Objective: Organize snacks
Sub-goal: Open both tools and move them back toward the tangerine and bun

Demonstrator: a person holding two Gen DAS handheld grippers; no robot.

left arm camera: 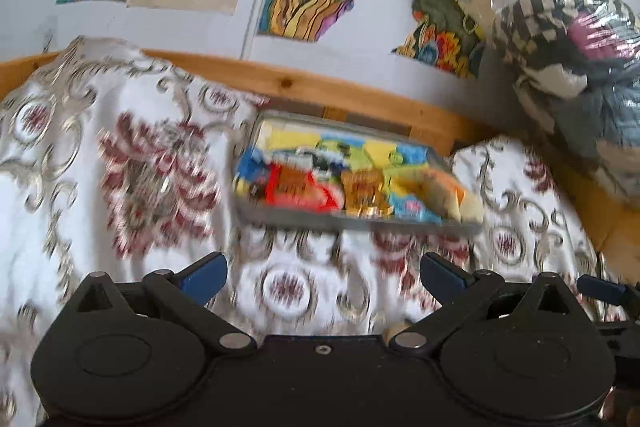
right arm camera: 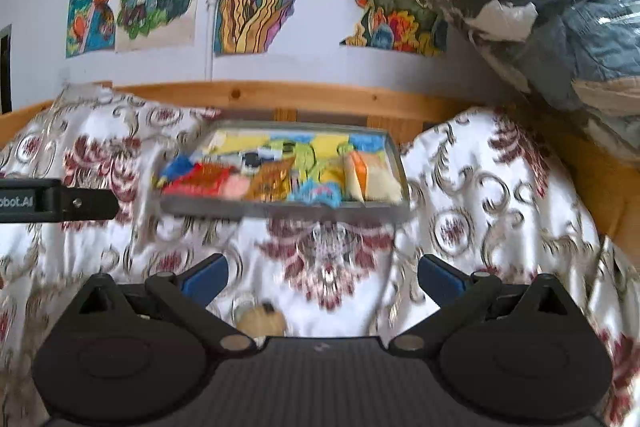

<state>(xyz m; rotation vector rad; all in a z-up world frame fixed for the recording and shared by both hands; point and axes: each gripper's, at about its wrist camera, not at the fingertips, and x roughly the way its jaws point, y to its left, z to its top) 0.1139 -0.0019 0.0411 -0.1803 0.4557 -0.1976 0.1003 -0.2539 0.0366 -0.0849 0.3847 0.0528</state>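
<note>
Both grippers hovering before the tray.
Left gripper [left arm camera: 322, 277] and right gripper [right arm camera: 322, 279] are gaping wide, empty; snacks [right arm camera: 280, 171] filling the tray [right arm camera: 280, 209].

Two low forward-facing wrist views, both near the snack tray [left arm camera: 352, 219].

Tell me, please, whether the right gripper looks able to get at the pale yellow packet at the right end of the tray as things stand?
Probably yes: the right gripper is open and empty, and only bare patterned cloth lies between it and the pale yellow packet in the tray.
</note>
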